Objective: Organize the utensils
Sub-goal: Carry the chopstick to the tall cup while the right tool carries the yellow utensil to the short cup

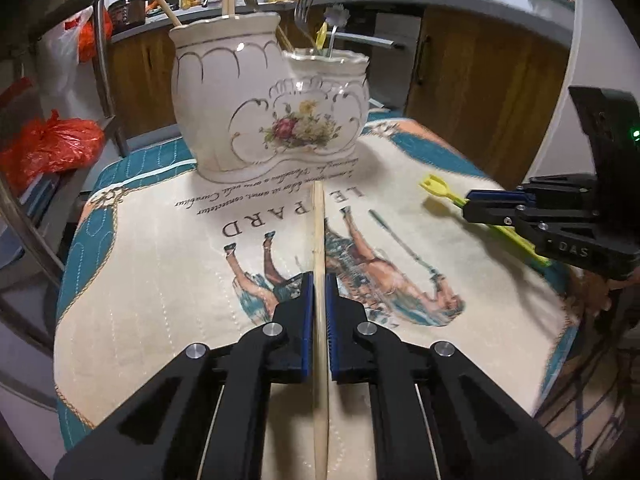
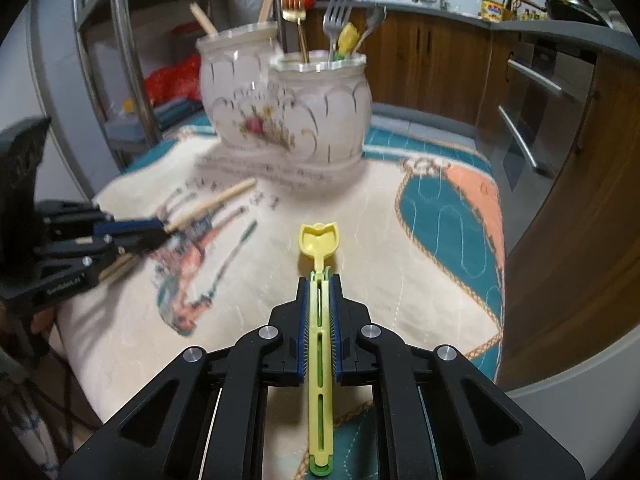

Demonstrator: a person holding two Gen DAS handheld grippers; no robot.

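My left gripper (image 1: 319,280) is shut on a wooden chopstick (image 1: 319,220) that points toward the white flowered ceramic holder (image 1: 240,92). The right wrist view shows the same gripper (image 2: 160,230) and chopstick (image 2: 216,204) at the left. A yellow plastic spoon (image 2: 319,240) is clamped by its handle in my shut right gripper (image 2: 319,280), bowl forward over the cloth. From the left wrist view that gripper (image 1: 468,204) and spoon (image 1: 434,184) sit at the right. The holder (image 2: 280,112) has two compartments: the taller one holds wooden sticks, the lower one forks and a yellow utensil.
A printed cloth (image 1: 160,272) covers the small table. Red plastic bags (image 1: 48,148) and a metal rack (image 2: 128,60) stand to the left. Wooden cabinets (image 1: 480,92) and an oven (image 2: 532,120) line the far and right sides beyond the table edge.
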